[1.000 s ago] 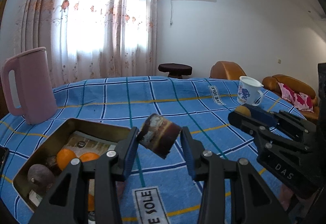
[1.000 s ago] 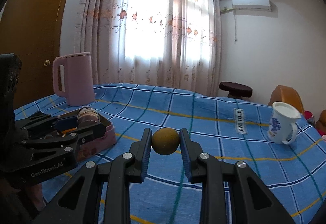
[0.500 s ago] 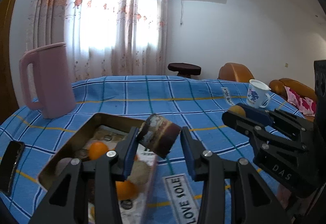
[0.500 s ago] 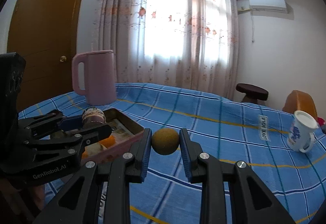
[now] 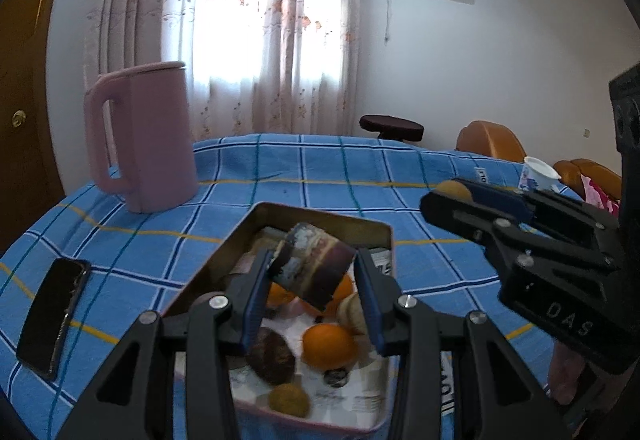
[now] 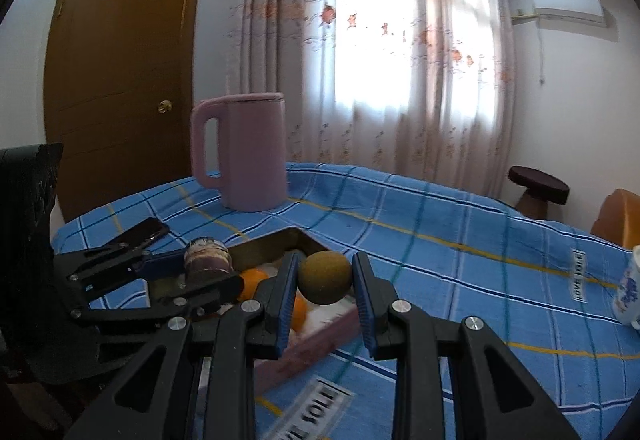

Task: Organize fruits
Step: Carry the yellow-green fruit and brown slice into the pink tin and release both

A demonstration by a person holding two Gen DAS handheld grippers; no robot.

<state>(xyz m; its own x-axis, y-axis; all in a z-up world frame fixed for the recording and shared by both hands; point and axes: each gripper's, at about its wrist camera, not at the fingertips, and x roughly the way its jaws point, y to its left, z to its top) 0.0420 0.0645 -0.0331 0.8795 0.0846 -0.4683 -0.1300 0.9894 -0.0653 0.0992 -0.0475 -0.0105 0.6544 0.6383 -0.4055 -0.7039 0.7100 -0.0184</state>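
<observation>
A: Left hand-held gripper [image 5: 312,280] clamps a dark, banded chunk of fruit [image 5: 311,266], tilted, above the open tin tray [image 5: 320,218].

B: And the right hand-held gripper [image 6: 325,286]?

A: Clamped too, on a round brown-green fruit [image 6: 325,277], held over the tray's near corner in the right wrist view.

B: What lies in the tray?

A: Several oranges [image 5: 329,345], a dark round fruit [image 5: 272,358], and a small brownish ball [image 5: 289,400] near the front wall. Printed paper lines the bottom.

B: Where does the tray sit?

A: On a surface covered by a blue plaid cloth [image 5: 340,176]. A pink jug [image 5: 146,136] stands upright behind the tray, well apart from it. A black phone [image 5: 52,320] lies flat to the left of the tray.

B: Anything to the right?

A: A white mug with blue print [image 5: 538,178] stands near the far right edge. White labels reading "LOVE SOLE" are printed on the cloth.

B: Do the two grippers touch?

A: No. From the left wrist view the right one reaches in from the right side, its fruit showing at the tip beside the tray's far corner. From the right wrist view the left one sits lower left, its chunk over the tray's left side.
</observation>
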